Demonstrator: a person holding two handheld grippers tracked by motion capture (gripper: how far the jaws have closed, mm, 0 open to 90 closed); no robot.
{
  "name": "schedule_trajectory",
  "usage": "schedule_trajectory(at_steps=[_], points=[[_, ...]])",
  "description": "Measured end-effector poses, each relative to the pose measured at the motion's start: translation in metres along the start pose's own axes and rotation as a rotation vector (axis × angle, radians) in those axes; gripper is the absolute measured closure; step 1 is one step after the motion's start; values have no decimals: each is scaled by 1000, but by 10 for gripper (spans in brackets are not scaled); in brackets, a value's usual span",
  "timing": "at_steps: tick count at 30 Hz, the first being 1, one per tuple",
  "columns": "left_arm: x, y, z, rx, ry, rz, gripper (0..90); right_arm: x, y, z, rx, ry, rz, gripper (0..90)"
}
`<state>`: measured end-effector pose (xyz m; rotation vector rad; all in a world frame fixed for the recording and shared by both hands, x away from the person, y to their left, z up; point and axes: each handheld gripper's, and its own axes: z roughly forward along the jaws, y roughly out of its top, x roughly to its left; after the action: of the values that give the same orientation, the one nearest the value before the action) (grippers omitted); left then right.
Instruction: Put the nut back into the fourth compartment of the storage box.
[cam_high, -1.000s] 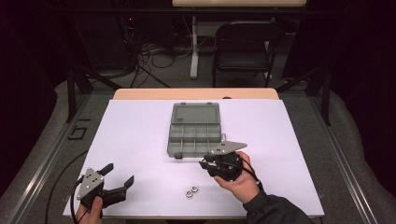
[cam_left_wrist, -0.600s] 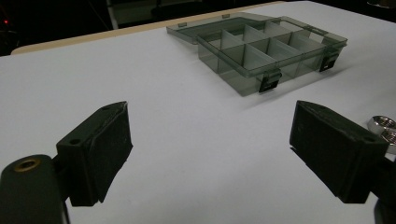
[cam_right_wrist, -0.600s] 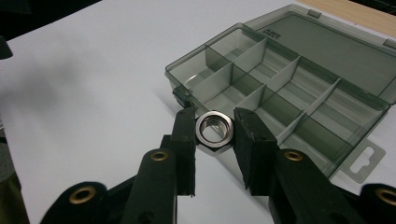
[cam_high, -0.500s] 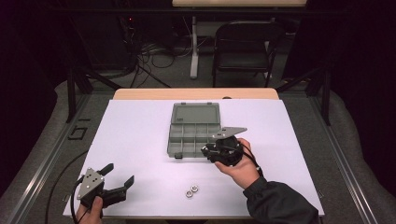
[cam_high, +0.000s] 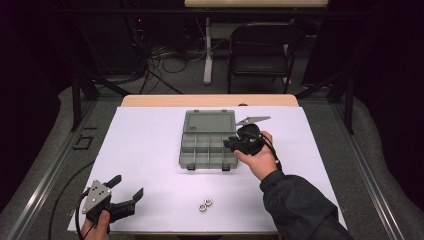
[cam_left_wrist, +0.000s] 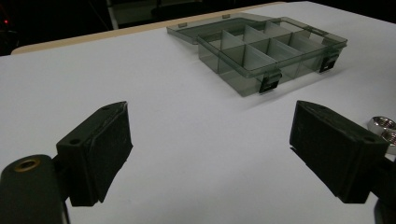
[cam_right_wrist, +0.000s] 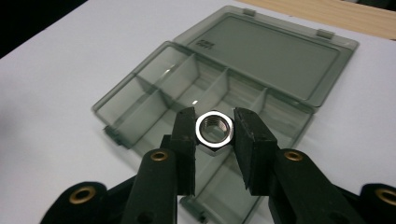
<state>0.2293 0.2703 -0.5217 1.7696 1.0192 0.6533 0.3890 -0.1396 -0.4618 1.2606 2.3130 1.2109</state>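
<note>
A shiny steel hex nut (cam_right_wrist: 214, 129) sits pinched between the jaws of my right gripper (cam_right_wrist: 214, 115), which is shut on it. It hangs just above the near compartments of an open smoky-grey organiser box (cam_right_wrist: 140, 95). In the high view the right gripper (cam_high: 231, 144) is at the box's (cam_high: 183, 152) right front corner, jaws pointing left over it. The box lid (cam_high: 209, 121) lies flat behind. Two more hex nuts (cam_high: 205, 204) lie together on the white sheet near the front edge. My left gripper (cam_high: 128, 185) rests at the front left, open and with nothing between its fingers.
The left gripper view looks across the white sheet (cam_left_wrist: 187, 102) to the box (cam_left_wrist: 268, 49), with the loose nuts (cam_left_wrist: 385, 128) at the right edge. A wooden table edge (cam_high: 210, 100) runs behind the sheet. A black folding chair (cam_high: 260, 47) and cables stand beyond.
My right gripper has moved away from the person, from the sheet in front of the box up to the box's right front corner. The left gripper has stayed put.
</note>
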Motion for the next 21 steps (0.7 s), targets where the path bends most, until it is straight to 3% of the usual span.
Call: schedule_trajectory(at_steps=[8, 21], points=[[0, 0, 0, -1, -2, 0, 128, -19, 8, 20, 15, -105, 26, 703], [0, 0, 0, -3, -6, -1, 128, -24, 4, 50, 62, -154, 33, 703]])
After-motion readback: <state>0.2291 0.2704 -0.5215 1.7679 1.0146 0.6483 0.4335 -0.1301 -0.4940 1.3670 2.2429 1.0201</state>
